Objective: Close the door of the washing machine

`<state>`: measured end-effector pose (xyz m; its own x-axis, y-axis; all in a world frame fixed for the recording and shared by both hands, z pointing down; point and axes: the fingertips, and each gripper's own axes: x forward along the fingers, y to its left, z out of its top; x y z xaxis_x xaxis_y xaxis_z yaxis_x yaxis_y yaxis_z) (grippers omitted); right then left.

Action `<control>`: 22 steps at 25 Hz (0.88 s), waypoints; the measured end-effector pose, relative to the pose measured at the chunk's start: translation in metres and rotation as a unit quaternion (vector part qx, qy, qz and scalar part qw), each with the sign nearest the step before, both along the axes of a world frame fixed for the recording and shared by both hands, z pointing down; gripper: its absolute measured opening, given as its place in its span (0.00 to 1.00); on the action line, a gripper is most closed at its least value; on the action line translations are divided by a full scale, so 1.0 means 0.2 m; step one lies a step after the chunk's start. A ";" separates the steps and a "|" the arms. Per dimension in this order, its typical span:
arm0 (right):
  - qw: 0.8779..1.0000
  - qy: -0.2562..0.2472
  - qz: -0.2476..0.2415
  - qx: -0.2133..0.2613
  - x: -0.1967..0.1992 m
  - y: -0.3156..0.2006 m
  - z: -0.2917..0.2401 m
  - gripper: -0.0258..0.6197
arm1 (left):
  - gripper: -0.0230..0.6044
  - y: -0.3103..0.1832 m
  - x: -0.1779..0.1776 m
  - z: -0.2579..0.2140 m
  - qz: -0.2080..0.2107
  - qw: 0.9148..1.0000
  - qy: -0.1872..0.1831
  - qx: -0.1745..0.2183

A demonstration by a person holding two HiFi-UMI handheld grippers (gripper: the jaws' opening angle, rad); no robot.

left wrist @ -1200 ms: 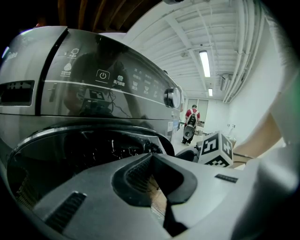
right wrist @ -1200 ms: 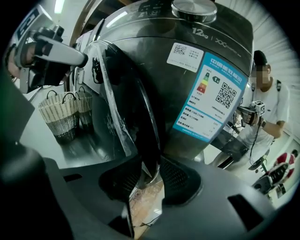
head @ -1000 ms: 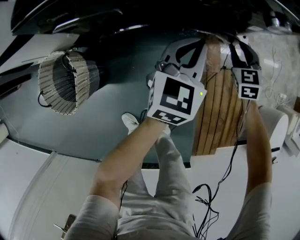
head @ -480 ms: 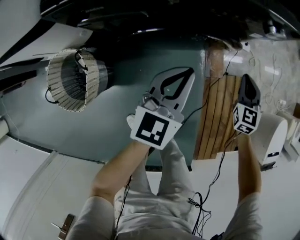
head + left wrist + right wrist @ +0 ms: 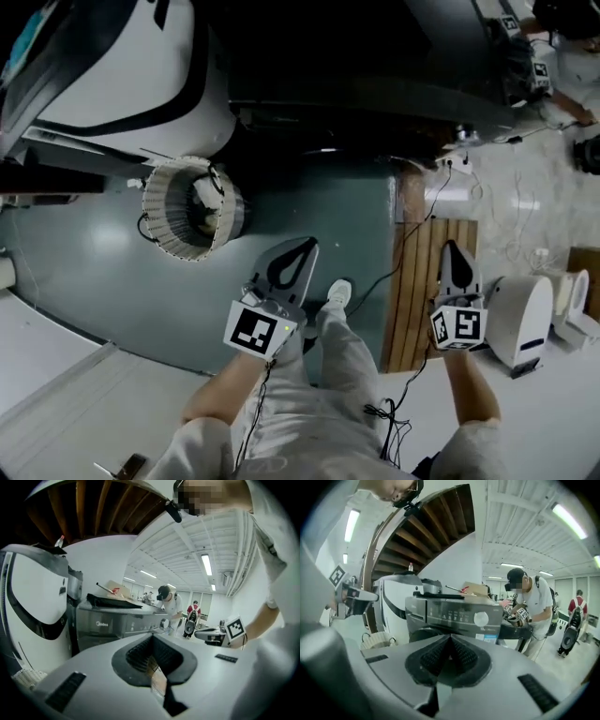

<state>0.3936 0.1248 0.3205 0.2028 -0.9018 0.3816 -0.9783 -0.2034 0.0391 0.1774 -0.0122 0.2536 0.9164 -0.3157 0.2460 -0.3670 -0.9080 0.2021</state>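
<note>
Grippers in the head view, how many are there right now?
2. The left gripper is over the grey-green floor, near the white basket; the right gripper is over the wooden slats. None seem hidden.

The washing machine (image 5: 454,613) has a dark charcoal front with a round white dial (image 5: 480,618) and a small blue-and-white label (image 5: 490,638). The tall appliance (image 5: 33,597) is glossy white, crossed by a curved black band. The left gripper (image 5: 302,246) and the right gripper (image 5: 454,247) are both pale grey shells with black ribbed pads (image 5: 433,656), and each carries a cube (image 5: 258,330) patterned in black-and-white squares. The floor (image 5: 84,272) is a dull grey-green. The slatted platform (image 5: 422,291) is warm brown wood in parallel strips. The basket (image 5: 173,234) is a cream weave lined with fine dark ribs. The person's trousers (image 5: 328,403) and shoe (image 5: 339,293) are off-white.
</note>
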 end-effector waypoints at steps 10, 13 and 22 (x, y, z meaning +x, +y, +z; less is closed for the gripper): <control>0.993 0.034 -0.032 0.106 -0.29 0.04 -1.11 0.06 | 0.04 0.08 -0.35 -0.92 -0.016 0.997 0.038 0.068; 0.991 0.045 -0.031 0.126 -0.31 0.08 -1.31 0.06 | 0.04 0.09 -0.41 -1.13 -0.014 0.995 0.058 0.085; 0.981 0.067 -0.042 0.178 -0.34 0.28 -1.68 0.06 | 0.04 0.26 -0.47 -1.34 -0.028 0.990 0.081 0.115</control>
